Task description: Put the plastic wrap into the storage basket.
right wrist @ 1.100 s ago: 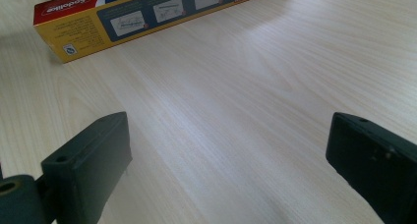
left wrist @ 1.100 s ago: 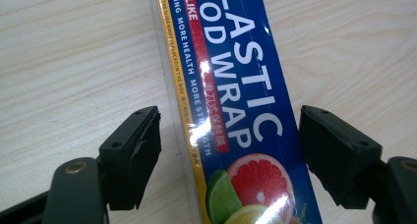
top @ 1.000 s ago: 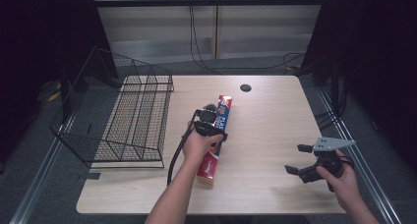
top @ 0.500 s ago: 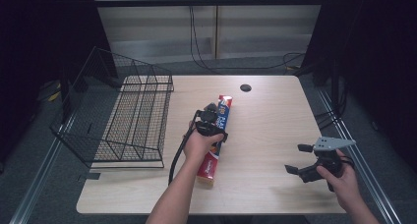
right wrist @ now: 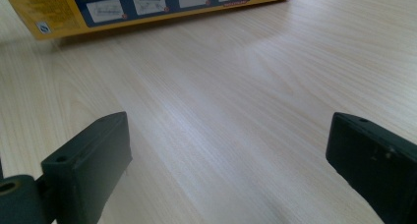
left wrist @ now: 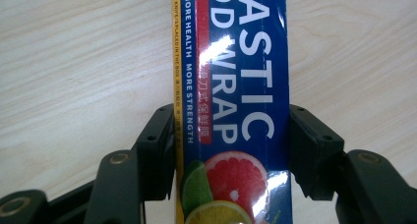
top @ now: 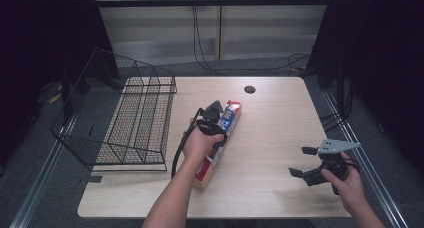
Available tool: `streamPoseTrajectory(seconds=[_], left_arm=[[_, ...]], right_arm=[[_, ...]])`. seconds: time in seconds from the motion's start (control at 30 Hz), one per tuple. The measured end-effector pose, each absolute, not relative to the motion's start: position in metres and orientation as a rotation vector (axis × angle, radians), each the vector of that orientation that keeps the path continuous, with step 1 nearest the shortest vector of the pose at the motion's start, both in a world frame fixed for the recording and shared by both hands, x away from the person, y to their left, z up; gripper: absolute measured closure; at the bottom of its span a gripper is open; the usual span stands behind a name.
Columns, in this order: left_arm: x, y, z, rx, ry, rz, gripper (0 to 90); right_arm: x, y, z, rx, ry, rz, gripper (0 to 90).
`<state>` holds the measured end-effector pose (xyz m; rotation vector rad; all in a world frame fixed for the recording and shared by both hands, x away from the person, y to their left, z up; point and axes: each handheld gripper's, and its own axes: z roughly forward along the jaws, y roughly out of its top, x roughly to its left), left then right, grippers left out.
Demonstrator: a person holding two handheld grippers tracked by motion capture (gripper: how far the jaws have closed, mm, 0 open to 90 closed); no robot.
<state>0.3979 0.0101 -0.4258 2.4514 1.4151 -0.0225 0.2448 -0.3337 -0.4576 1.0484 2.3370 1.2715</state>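
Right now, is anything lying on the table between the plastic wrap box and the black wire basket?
Nothing visible. The long blue and yellow plastic wrap box is clamped in the left gripper; bare wooden table separates it from the black wire basket.

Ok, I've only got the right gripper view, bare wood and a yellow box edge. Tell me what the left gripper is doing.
Observer: The left gripper has just been closing and is shut on the plastic wrap box, pads against both long sides.
Operator: Give me the box's position.
Observer: It lies flat mid-table, its far end pointing at a dark round hole in the tabletop.
Operator: Name what's beside it.
Observer: A black wire basket stands on the table's left part, apart from the box.
Operator: Now my gripper.
Observer: The right gripper is open near the table's right front, holding nothing.
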Motion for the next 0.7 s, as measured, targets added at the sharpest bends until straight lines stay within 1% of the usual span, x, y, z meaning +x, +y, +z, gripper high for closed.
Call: streamPoseTrajectory(seconds=[0.33, 0.7], left_arm=[[0.397, 0.026, -0.406, 2.456, 1.435, -0.071, 43.2], [0.398, 0.037, -0.384, 2.475, 1.427, -0.073, 43.2]], right_arm=[[0.245, -0.334, -0.457, 1.053, 2.33, 1.287, 3.0], [0.245, -0.334, -0.457, 1.056, 2.326, 1.289, 3.0]])
